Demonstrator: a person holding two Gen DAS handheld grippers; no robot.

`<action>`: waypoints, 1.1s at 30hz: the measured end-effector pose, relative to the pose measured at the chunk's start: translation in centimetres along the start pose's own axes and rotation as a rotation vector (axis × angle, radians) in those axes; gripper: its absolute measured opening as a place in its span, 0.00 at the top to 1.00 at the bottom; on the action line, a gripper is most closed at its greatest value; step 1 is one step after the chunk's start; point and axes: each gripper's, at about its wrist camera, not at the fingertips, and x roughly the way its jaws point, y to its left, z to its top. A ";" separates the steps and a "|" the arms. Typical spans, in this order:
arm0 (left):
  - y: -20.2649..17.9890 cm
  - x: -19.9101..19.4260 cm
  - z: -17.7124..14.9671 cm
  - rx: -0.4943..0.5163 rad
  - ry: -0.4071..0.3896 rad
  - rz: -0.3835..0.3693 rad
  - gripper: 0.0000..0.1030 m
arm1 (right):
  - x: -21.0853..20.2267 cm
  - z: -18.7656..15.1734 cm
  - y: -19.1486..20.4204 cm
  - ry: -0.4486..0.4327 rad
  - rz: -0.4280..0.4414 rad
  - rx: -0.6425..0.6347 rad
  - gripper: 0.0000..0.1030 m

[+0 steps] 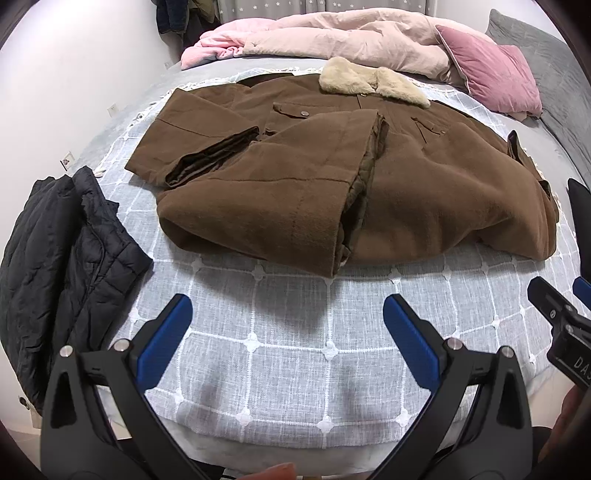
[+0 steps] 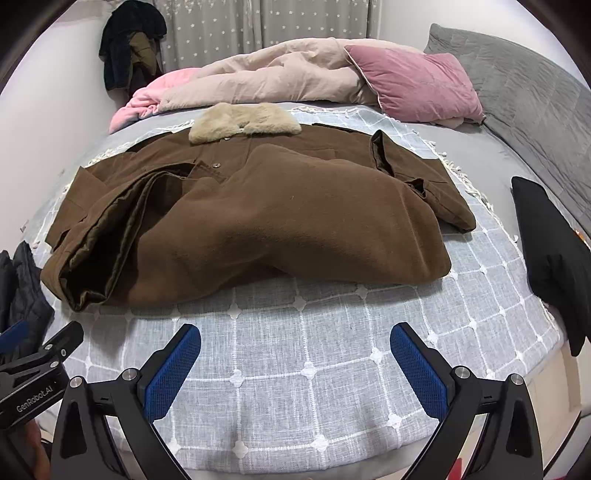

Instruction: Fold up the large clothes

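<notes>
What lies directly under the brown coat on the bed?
The brown coat lies on a grey blanket with a white grid pattern, which shows all around it. The part of the blanket beneath the coat is covered, so anything else under there cannot be seen.

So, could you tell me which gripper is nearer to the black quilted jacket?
Left. The left gripper hovers open over the checked blanket, with the black quilted jacket just to its left. The right gripper is farther right, beyond the left one.

Bed (image 2: 480,155), starred curtain (image 2: 258,33) (white walls)
</notes>
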 end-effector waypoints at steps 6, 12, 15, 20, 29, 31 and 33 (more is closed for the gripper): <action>0.0 -0.1 -0.2 0.000 -0.004 -0.003 0.00 | 0.1 -0.1 0.1 0.002 -0.002 -0.001 0.00; -0.2 -0.1 -0.4 -0.001 -0.008 0.000 0.00 | 0.3 -0.1 0.2 0.005 -0.004 -0.004 0.00; -0.4 -0.2 -0.6 0.000 -0.008 0.000 0.00 | 0.3 -0.1 0.2 0.005 -0.004 -0.005 0.00; 0.1 -0.2 -0.2 0.000 -0.006 -0.002 0.00 | 0.3 -0.1 0.2 0.006 -0.005 -0.005 0.00; 0.1 -0.5 -0.4 -0.002 -0.013 -0.026 0.00 | 0.4 -0.1 0.2 0.009 -0.006 -0.005 0.00; 0.2 -0.6 -0.4 -0.011 -0.004 -0.056 0.00 | 0.4 -0.1 0.2 0.009 -0.006 -0.005 0.00; 0.3 -0.4 -0.5 -0.016 0.013 -0.078 0.00 | 0.4 -0.1 0.2 0.009 -0.007 -0.006 0.00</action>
